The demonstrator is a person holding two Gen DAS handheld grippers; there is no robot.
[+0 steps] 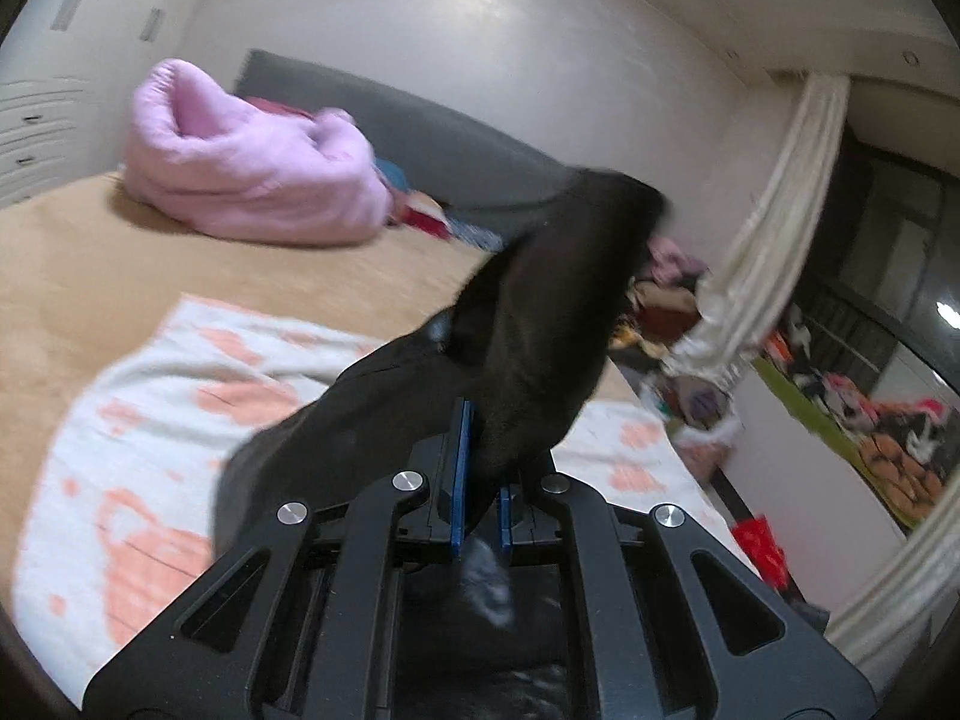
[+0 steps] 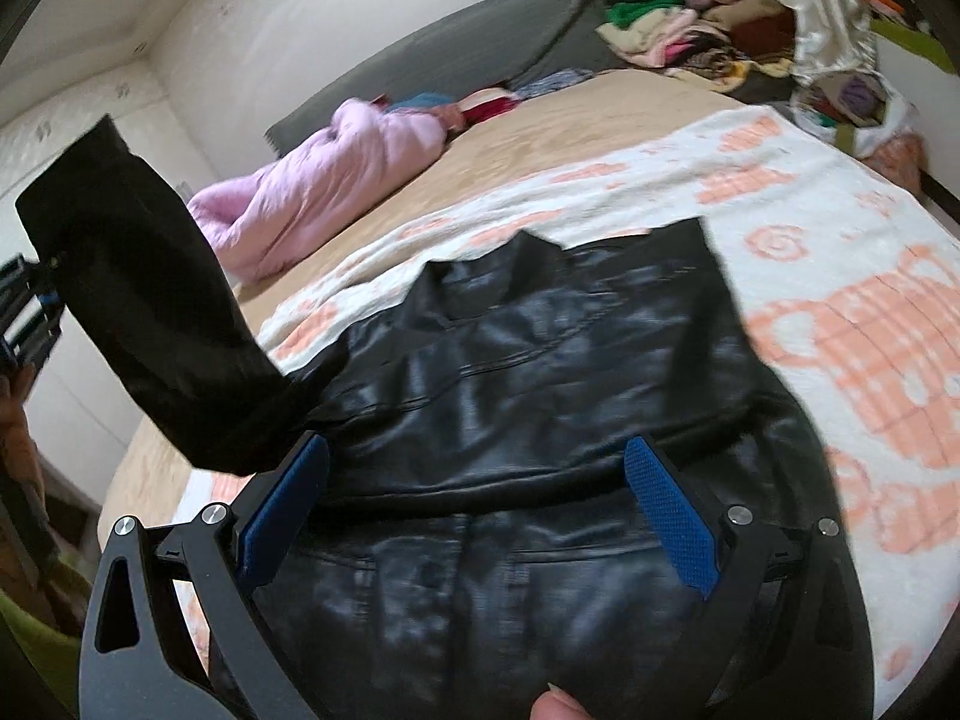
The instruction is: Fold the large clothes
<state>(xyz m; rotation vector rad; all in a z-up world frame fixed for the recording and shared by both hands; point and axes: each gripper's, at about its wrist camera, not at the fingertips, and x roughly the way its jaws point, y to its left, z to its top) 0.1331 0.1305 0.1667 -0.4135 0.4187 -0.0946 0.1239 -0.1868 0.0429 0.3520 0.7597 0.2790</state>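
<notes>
A shiny black jacket (image 2: 540,372) lies spread on a white blanket with orange patterns (image 2: 840,276) on the bed. My left gripper (image 1: 480,480) is shut on the jacket's black sleeve (image 1: 540,312) and holds it lifted above the bed; the raised sleeve also shows in the right wrist view (image 2: 150,312), with the left gripper (image 2: 24,312) at the far left edge. My right gripper (image 2: 480,504) is open, its blue pads (image 2: 672,516) spread wide just above the jacket's body, holding nothing.
A pink quilt (image 1: 240,174) is bundled at the head of the tan bed (image 1: 90,264) by a grey headboard (image 1: 420,132). A pile of mixed clothes (image 2: 708,18) lies beyond the bed's corner. A cream curtain (image 1: 780,222) hangs at the right.
</notes>
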